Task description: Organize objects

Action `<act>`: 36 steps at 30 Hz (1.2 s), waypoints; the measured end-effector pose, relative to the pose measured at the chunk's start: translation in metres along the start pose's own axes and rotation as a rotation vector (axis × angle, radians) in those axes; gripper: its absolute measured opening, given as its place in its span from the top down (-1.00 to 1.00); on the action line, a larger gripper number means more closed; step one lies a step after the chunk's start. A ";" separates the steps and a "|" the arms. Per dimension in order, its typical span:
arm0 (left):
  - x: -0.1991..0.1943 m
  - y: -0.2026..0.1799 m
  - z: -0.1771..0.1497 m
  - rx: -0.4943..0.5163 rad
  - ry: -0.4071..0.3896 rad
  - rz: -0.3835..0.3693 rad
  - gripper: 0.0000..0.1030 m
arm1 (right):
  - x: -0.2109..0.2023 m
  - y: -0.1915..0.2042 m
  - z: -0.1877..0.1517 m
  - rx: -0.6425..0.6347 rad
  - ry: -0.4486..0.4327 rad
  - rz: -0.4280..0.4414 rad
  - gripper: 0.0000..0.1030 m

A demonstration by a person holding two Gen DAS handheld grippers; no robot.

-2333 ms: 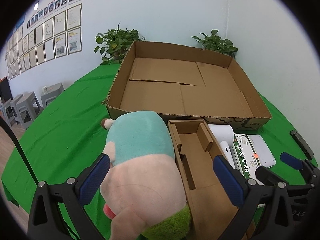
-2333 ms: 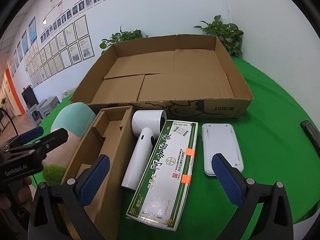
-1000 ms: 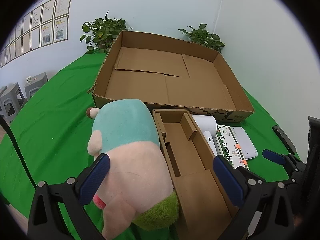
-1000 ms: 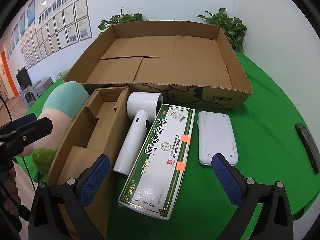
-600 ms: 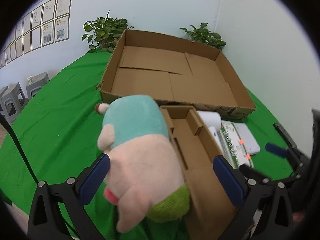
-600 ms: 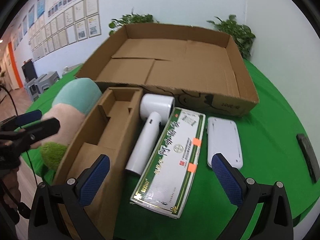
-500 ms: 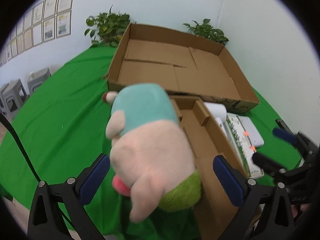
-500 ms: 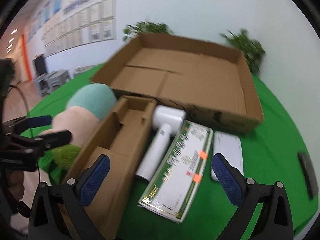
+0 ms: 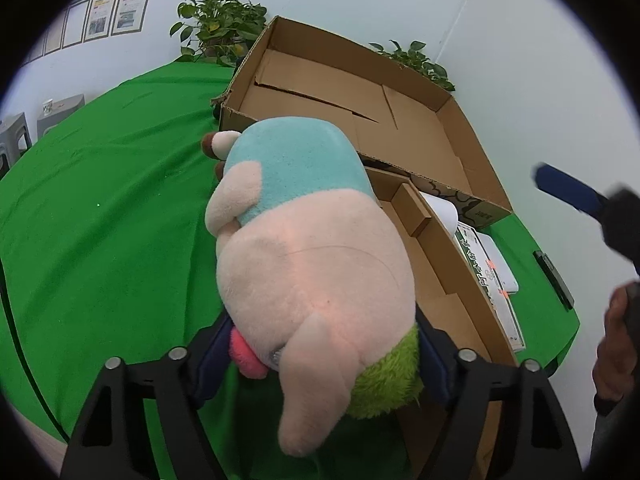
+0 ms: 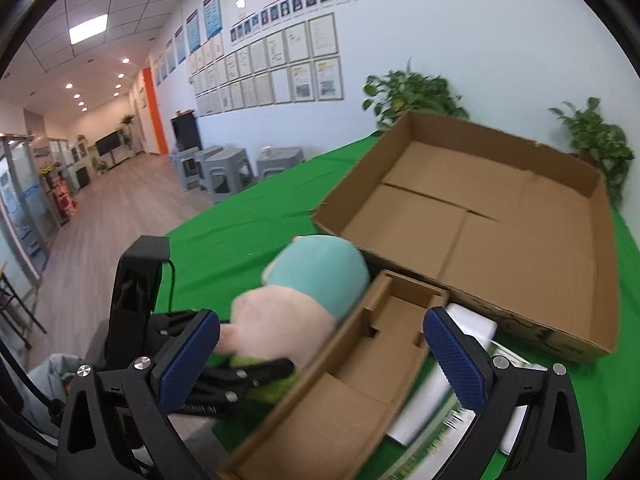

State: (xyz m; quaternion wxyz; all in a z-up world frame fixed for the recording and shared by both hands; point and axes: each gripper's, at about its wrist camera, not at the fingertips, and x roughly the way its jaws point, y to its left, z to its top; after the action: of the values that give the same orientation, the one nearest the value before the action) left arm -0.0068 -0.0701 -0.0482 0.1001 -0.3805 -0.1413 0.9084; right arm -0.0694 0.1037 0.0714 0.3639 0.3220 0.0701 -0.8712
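A plush toy [image 9: 304, 248], teal, pink and green, lies on the green table beside a small cardboard insert tray [image 9: 440, 280]. My left gripper [image 9: 320, 360] is closing, and its blue pads touch both sides of the toy's green and pink end. In the right wrist view the toy [image 10: 304, 296] lies left of the tray [image 10: 384, 344]. My right gripper [image 10: 320, 360] hovers wide open above them, holding nothing. The large open cardboard box [image 9: 400, 128] stands behind, with nothing inside.
A white hair dryer [image 9: 444, 212], a green-and-white carton [image 9: 480, 264] and a flat white device [image 9: 502, 268] lie right of the tray. A black bar [image 9: 554, 280] lies near the table's right edge. Potted plants [image 9: 216, 32] stand behind the box, grey stools [image 10: 224, 168] beyond the table.
The left jaws have narrowed from wide open onto the toy's near end as the gripper sank closer. The right gripper rose and swung left, so its view now faces toy and room.
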 end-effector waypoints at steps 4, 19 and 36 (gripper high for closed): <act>-0.015 0.010 -0.003 0.012 -0.010 -0.009 -0.37 | 0.042 0.009 0.020 0.065 0.088 0.077 -0.99; -0.063 0.035 -0.036 0.042 -0.048 0.102 -0.36 | 0.165 0.088 0.016 0.219 0.390 0.194 -0.95; -0.056 -0.031 0.059 0.318 -0.216 0.112 -0.33 | 0.069 0.037 0.072 0.299 -0.003 0.132 -0.47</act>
State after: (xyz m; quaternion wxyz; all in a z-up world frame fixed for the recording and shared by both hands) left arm -0.0081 -0.0681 0.0385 0.0925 -0.2673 0.0155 0.9590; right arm -0.1178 0.0107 0.0898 0.3684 0.3752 -0.0820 -0.8467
